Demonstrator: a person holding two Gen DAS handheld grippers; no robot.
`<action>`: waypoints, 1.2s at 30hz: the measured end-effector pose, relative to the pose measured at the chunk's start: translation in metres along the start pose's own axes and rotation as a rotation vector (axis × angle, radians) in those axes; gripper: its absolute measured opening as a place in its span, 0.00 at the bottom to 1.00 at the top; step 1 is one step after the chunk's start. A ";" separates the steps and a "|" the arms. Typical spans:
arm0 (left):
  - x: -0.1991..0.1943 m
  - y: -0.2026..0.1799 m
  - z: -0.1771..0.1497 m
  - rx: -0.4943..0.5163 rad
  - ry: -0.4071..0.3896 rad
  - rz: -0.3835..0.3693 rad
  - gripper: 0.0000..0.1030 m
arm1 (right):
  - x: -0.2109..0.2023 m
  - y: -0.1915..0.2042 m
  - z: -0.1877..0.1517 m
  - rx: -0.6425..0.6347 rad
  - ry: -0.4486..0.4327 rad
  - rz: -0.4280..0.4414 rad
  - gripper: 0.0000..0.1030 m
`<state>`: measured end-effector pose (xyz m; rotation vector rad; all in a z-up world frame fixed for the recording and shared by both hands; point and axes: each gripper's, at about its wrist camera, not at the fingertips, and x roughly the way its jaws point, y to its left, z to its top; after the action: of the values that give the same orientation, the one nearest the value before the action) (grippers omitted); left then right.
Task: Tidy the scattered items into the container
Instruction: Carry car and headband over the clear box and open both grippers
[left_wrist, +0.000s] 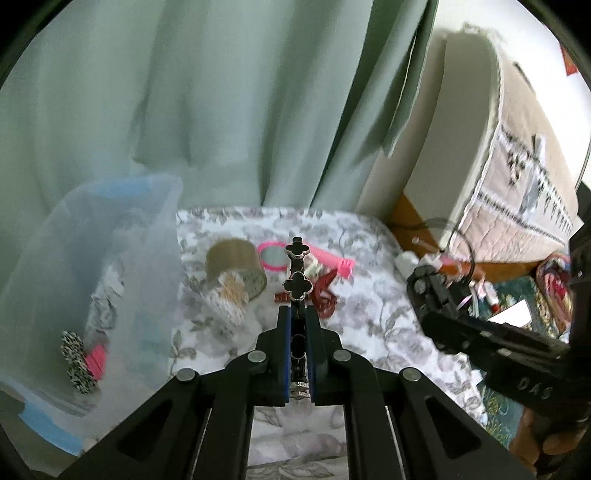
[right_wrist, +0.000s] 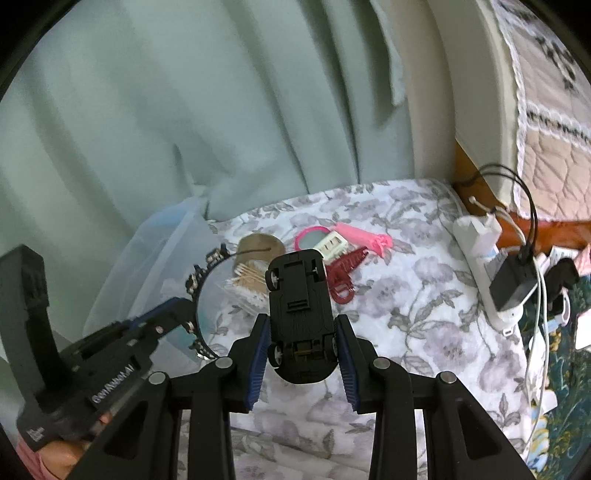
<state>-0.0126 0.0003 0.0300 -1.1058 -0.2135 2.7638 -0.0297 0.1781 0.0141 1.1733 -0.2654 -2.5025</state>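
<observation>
My left gripper (left_wrist: 298, 317) is shut on a black clover-studded headband (left_wrist: 297, 282), held above the floral cloth; it also shows in the right wrist view (right_wrist: 201, 284). My right gripper (right_wrist: 303, 328) is shut on a black toy car (right_wrist: 299, 317), underside up. The clear plastic container (left_wrist: 155, 236) stands at the left, holding a leopard-print item (left_wrist: 75, 360) and something pink. On the cloth lie a tape roll (left_wrist: 236, 262), cotton swabs (left_wrist: 231, 291), a pink mirror (right_wrist: 310, 236), a pink comb (right_wrist: 364, 238), a red hair clip (right_wrist: 345, 273) and a white clip (right_wrist: 332, 245).
A pale green curtain (left_wrist: 221, 92) hangs behind the table. A white power strip (right_wrist: 480, 258) with chargers and cables lies at the cloth's right edge. A bed with a quilted cover (left_wrist: 524, 177) stands to the right.
</observation>
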 end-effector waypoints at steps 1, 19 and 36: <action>-0.009 0.002 0.003 -0.003 -0.024 -0.003 0.06 | -0.002 0.003 0.001 -0.007 -0.004 0.002 0.37; -0.129 0.105 0.022 -0.156 -0.339 0.164 0.06 | -0.015 0.128 0.032 -0.241 -0.094 0.143 0.37; -0.130 0.186 0.003 -0.303 -0.318 0.263 0.06 | 0.043 0.234 0.027 -0.437 0.009 0.258 0.37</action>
<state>0.0612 -0.2071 0.0846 -0.7897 -0.5809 3.2178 -0.0184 -0.0527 0.0750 0.9073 0.1242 -2.1796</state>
